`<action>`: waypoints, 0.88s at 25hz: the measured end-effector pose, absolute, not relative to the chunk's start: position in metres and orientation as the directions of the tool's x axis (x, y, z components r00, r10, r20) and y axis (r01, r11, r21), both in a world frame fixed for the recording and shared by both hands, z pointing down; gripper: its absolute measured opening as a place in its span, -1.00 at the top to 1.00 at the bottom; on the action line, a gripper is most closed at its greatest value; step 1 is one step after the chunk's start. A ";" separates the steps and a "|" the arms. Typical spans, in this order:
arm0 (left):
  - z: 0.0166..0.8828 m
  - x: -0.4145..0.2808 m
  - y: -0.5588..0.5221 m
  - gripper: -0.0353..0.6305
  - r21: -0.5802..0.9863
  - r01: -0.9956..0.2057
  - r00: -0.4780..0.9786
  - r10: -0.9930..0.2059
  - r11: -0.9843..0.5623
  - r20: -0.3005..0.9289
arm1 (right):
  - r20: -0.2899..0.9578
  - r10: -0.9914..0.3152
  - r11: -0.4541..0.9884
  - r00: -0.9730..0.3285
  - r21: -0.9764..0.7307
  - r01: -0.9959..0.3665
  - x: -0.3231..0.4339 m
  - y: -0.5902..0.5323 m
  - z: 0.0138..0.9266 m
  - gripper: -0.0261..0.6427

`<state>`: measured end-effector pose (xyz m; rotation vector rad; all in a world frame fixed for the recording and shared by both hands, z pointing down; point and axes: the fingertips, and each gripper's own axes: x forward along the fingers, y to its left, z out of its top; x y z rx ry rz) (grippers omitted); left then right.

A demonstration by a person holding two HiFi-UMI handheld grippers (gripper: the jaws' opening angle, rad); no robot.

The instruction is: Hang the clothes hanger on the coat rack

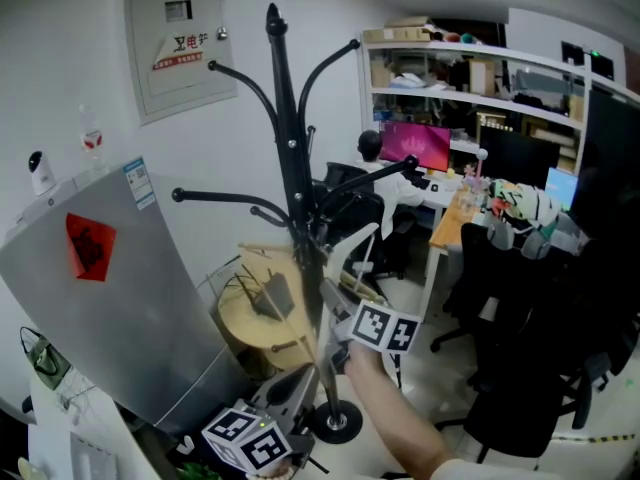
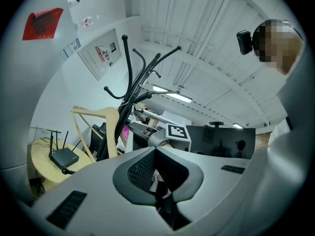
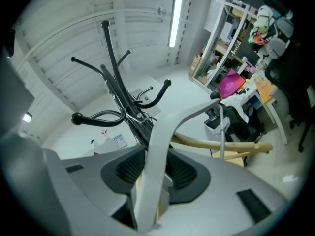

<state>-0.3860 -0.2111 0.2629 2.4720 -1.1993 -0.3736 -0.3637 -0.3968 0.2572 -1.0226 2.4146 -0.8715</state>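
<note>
**Item 1, my right gripper (image 3: 156,152).** The jaws are parted, with the clothes hanger (image 3: 166,127) standing between them. Its pale arm runs up and away from my pads (image 3: 129,168). A sliver of gap shows on one side, so I judge the hold slack rather than clamped.

**Item 2, my left gripper (image 2: 155,150).** The jaws are together with nothing between them. It is held low and off to the side of the work.

**Item 3, coat rack (image 1: 291,158).** The black pole is just beyond my right fingertips. Its curved arms spread above them and to either side.

**Item 4, round wooden table (image 2: 38,167) with a router (image 2: 64,157).** It lies beyond my left fingertips, lower than the hanger.

**Status.**
- **Done:** the hanger is up off the floor and close against the pole, among the lower arms.
- **Not confirmed:** the hook. No view shows me whether it sits over an arm, so I cannot count the hanger as hung.
- **Left to do, by my reckoning:** see the hook seated on an arm, draw my right jaws clear, and check that the hanger hangs by itself.
</note>
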 end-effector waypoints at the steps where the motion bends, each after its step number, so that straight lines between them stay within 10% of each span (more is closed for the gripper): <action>1: 0.263 -0.386 -0.211 0.89 0.438 -0.692 0.606 -0.791 -0.573 -0.078 | -0.093 -0.741 0.544 -0.664 -0.663 -0.514 -0.364 -0.396 0.258 0.41; 22: 0.267 -0.407 -0.182 0.89 0.491 -0.589 0.688 -0.717 -0.642 -0.111 | -0.063 -0.840 0.471 -0.539 -0.578 -0.667 -0.338 -0.359 0.257 0.31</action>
